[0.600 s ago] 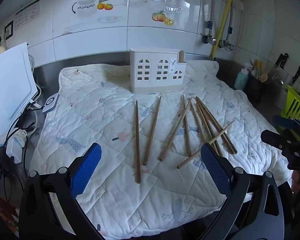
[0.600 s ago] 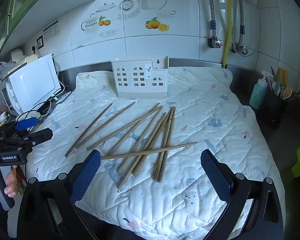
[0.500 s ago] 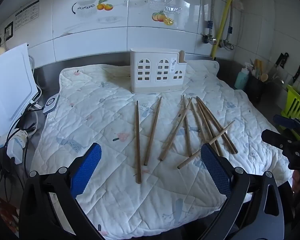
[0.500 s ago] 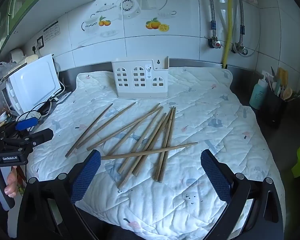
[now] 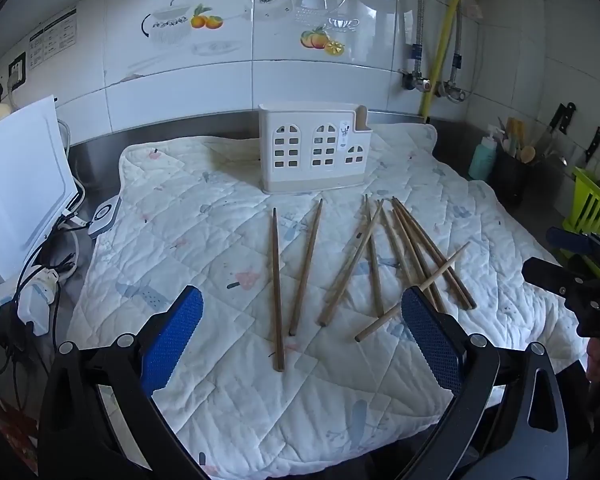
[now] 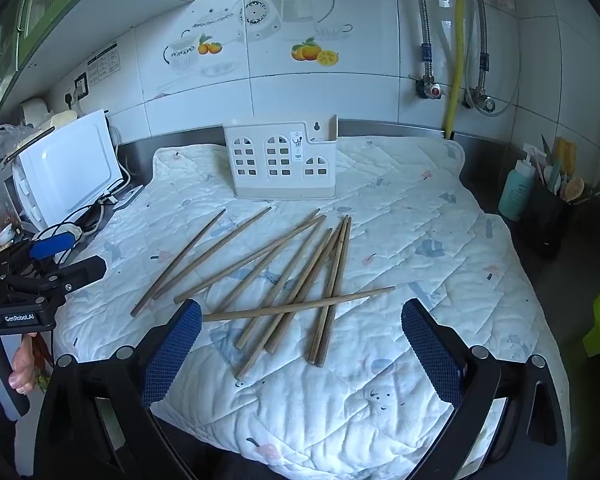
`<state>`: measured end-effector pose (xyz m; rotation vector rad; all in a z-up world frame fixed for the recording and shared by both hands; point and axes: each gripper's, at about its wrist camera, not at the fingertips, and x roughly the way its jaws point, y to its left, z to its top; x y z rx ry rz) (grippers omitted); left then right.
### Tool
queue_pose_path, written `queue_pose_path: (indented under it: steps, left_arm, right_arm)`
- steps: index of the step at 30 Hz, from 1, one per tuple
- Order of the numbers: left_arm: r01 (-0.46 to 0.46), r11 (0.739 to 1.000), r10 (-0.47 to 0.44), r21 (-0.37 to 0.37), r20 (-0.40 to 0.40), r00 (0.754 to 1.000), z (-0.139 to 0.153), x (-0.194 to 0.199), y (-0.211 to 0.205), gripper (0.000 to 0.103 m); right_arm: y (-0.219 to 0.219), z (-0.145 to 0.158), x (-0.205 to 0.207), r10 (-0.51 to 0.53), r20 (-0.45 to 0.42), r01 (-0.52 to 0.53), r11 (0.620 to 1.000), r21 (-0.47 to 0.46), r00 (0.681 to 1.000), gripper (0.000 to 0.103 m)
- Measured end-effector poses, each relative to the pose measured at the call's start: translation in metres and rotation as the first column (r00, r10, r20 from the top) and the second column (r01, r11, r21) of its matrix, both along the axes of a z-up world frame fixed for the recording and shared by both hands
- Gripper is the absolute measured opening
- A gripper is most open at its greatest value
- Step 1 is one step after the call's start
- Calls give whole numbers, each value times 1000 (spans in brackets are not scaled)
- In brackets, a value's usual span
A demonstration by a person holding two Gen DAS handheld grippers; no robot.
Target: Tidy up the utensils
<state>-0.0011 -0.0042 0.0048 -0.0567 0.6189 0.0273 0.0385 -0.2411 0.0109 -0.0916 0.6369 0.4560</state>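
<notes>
Nothing has visibly moved since the earlier frames: your brown wooden chopsticks lie loose on the white quilted cloth over the tabletop, two apart on one side, the rest crossed in a pile with one paler stick lying across it. Beyond them the white plastic house-shaped utensil holder stands upright, seemingly empty, though its inside is hidden. You hold the left gripper and the right gripper above the near edge, jaws wide apart, clasping nothing. By the look of it, the sorting has not begun; every chopstick awaits pickup.
</notes>
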Motion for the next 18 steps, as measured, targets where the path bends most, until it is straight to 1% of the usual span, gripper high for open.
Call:
queue_pose_path:
  steps: [18]
  left_arm:
    - [29,1000,-29,5,1,1000,-3,1,0,98]
  right_arm:
    - [2,-2,1,1,-1,-1,1000,-2,1000,97]
